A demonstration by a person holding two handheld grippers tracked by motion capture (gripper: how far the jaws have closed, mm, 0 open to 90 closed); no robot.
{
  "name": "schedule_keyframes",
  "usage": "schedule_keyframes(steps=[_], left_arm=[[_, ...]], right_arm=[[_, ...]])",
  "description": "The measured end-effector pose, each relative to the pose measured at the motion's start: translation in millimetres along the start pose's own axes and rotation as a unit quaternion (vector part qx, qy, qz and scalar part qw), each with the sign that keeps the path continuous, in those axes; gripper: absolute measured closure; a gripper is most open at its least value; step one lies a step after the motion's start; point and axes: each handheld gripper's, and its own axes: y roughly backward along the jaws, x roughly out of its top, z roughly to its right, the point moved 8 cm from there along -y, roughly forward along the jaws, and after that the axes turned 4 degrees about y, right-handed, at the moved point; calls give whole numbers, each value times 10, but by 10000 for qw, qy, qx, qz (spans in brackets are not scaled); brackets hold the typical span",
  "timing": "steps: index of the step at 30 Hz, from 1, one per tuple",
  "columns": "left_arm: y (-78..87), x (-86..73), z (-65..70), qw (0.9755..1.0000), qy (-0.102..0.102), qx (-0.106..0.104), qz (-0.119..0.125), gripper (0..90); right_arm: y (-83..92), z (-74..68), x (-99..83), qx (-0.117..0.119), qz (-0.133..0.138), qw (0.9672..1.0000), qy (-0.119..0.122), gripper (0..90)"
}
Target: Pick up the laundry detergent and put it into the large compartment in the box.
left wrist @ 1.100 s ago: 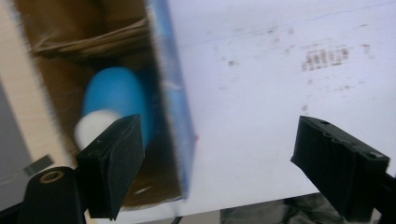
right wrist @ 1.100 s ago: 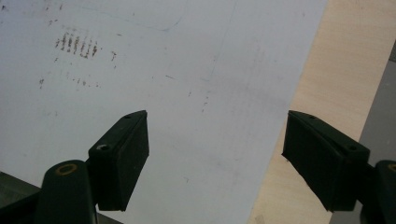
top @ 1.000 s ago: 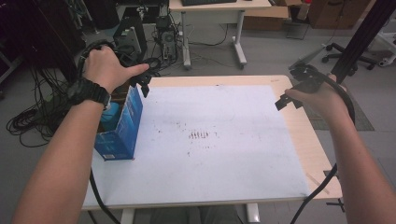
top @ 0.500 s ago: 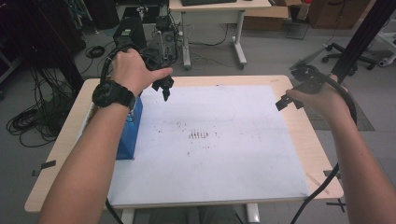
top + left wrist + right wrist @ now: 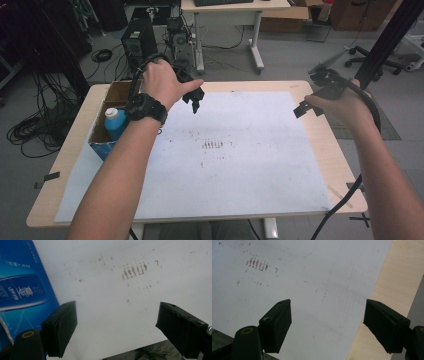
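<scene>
The box at the counter's left edge is partly hidden by the forearm; a bottle stands inside. Both the left gripper and right gripper are held open, empty, over the stained white sheet.

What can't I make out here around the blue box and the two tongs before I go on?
- Blue box, high view: the left forearm covers its near right corner; its depth below the bottle is hidden by its walls.
- Box print, left gripper view: too blurred to read, cut by the left edge.
- Left tongs, high view: the hand hides the body.
- Right tongs, right gripper view: open, bases cut by the bottom edge.
</scene>
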Motion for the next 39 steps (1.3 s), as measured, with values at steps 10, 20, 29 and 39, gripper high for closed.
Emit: schedule_keyframes(steps=[10, 20, 29, 39], left_arm=[[-159, -11, 136, 9999, -77, -43, -77, 182], [-236, -4, 169, 9999, -105, -51, -101, 178], [-248, -11, 183, 9998, -146, -53, -153, 178], [-234, -21, 157, 9998, -132, -15, -133, 183]], right_arm=[[6, -3, -17, -1, -4, 10000, 16, 225], [-13, 20, -36, -22, -42, 10000, 3, 225], [-25, 40, -63, -19, -49, 10000, -23, 225], [-16, 21, -61, -5, -21, 10000, -17, 223]])
